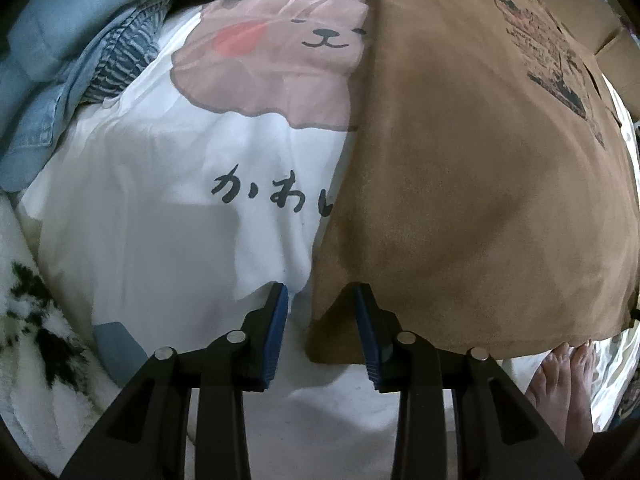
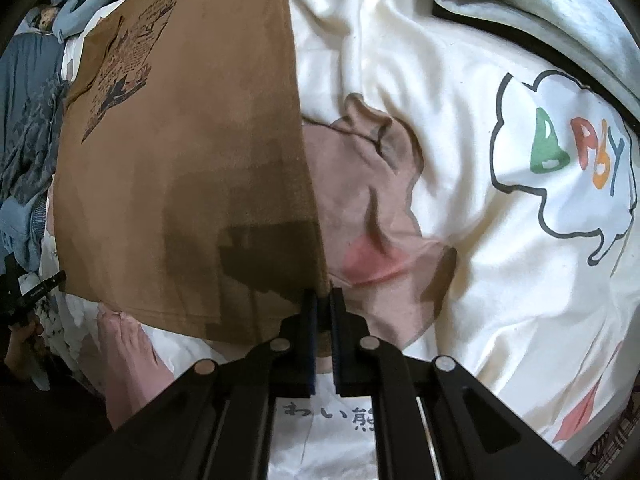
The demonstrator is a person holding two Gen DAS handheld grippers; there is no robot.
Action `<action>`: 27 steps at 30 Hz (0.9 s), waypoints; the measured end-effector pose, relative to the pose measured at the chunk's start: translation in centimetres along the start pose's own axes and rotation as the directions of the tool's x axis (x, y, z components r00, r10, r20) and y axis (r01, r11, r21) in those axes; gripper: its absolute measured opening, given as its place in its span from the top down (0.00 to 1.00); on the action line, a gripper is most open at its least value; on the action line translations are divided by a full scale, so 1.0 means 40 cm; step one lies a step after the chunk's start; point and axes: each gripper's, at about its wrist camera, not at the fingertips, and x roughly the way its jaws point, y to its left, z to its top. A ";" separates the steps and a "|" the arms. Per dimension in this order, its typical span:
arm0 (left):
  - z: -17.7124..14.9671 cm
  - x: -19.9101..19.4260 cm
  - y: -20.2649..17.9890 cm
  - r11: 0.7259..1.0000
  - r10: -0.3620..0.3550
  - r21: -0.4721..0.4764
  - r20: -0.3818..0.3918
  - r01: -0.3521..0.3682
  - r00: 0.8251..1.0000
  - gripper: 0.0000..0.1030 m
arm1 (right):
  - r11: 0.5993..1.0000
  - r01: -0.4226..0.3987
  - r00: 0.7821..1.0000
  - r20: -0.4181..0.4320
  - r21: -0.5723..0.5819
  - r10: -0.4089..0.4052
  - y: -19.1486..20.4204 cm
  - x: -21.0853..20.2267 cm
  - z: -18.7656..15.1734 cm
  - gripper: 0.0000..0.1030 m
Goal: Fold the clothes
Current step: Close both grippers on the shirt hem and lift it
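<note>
One brown printed polo shirt (image 1: pixel 472 184) is spread lengthwise over the white cartoon-bear bedding (image 1: pixel 160 208), collar pointing away and hem nearest. The right gripper (image 2: pixel 323 300) is clamped on its hem corner; the left gripper (image 1: pixel 322 296) is held apart at the opposite hem corner, jaws released. Two bare feet (image 1: pixel 564 384) are seen below the hem, and crumpled blue garments (image 1: pixel 60 92) are heaped beside the shirt.

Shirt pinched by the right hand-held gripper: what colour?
Brown shirt with a dark chest print, clearest in the right wrist view.
</note>
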 end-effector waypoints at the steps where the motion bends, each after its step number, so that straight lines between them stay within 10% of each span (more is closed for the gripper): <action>1: -0.001 0.002 0.003 1.000 -0.001 -0.001 -0.004 0.001 1.000 0.78 | 1.000 0.000 1.000 -0.003 0.004 0.000 -0.002 0.003 0.000 0.95; 27: -0.018 -0.141 -0.002 0.999 -0.036 0.014 -0.058 0.037 0.998 0.96 | 0.997 -0.020 0.999 -0.043 0.075 0.023 -0.025 -0.083 0.045 0.95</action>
